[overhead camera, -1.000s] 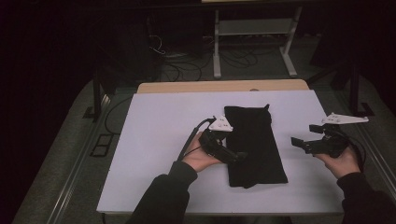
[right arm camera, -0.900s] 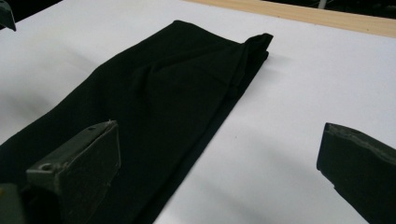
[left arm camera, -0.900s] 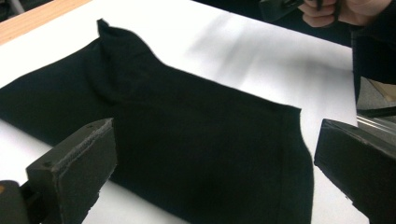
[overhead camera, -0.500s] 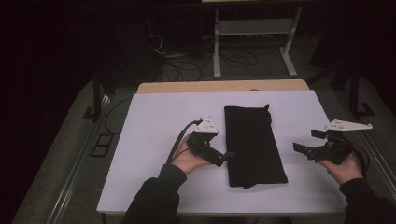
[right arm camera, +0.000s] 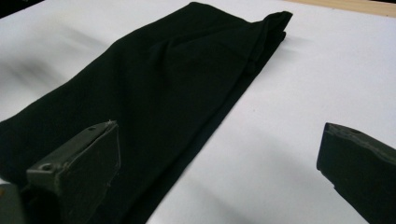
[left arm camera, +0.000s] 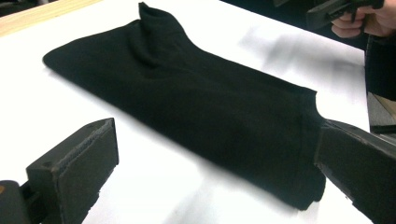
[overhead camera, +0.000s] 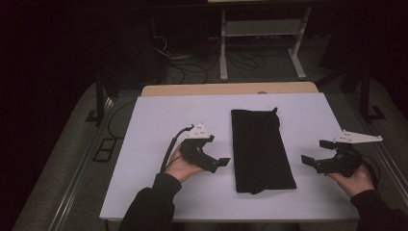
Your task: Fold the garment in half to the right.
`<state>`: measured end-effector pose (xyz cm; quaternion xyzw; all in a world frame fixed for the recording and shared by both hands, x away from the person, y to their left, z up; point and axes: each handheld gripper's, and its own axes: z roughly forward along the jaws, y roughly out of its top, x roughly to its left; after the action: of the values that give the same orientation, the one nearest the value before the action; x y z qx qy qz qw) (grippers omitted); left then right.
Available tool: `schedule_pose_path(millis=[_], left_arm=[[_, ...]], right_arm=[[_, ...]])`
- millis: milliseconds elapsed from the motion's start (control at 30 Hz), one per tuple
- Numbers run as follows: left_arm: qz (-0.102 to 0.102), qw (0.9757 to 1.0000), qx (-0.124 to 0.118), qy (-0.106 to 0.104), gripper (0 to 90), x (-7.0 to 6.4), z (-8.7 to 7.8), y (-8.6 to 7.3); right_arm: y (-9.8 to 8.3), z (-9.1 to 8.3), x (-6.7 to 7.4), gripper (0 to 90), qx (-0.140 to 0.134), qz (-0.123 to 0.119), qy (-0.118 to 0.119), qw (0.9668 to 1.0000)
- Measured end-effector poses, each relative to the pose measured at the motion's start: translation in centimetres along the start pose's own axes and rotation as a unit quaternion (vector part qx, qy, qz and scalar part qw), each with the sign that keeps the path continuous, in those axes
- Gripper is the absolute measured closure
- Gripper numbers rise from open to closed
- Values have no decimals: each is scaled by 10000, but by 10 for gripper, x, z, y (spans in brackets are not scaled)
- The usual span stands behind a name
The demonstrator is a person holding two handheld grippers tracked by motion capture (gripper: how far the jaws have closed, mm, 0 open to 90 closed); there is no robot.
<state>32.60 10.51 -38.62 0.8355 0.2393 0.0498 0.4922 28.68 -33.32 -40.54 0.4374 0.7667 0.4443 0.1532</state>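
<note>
A black cloth [overhead camera: 261, 150] is laid out flat near the middle of the white tabletop [overhead camera: 154, 120], folded into a long narrow strip that runs away from the person. So the folding looks mostly done, judging by how tidy the long edges are. At the far end a small bit of fabric is poked up at one corner, and the near end looks a little rounded and uneven, so some neatening could still be owed there. Whether another fold across the length is meant to follow can't be told from what's seen.

The left tool [overhead camera: 222, 162] is held just beside the cloth's left edge, near its lower half, with nothing gripped; in the left gripper view its jaws are spread wide with the near end of the cloth [left arm camera: 187, 102] lying between and beyond them, and bare tabletop under them. The right tool [overhead camera: 312, 153] is kept apart from the cloth on the other side, over bare tabletop, also with jaws spread and nothing held. In the right gripper view the cloth [right arm camera: 154, 93] is seen stretching away on the left side, with the right jaw over white surface.

If a further fold is wanted, it's guessed that the near end would be pinched from both sides and carried to the far end. Otherwise it's pretty much finished, with just that stuck-up corner to be flattened.
</note>
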Motion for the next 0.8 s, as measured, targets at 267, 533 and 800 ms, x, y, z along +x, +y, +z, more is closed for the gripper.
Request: schedule_pose_path(millis=[267, 533, 800], left_arm=[[-134, 9997, -124, 170, 0, 9, -17, -16], [-263, 9989, -207, 314, 0, 17, -33, -31], [-302, 9982, -269, 449, 0, 21, -48, -41]], right_arm=[[-7, -3, 3, 0, -19, -41, 20, 10000], [-13, 0, 3, 0, 49, -31, 24, 10000], [-15, 1, 3, 0, 52, -25, 27, 10000]])
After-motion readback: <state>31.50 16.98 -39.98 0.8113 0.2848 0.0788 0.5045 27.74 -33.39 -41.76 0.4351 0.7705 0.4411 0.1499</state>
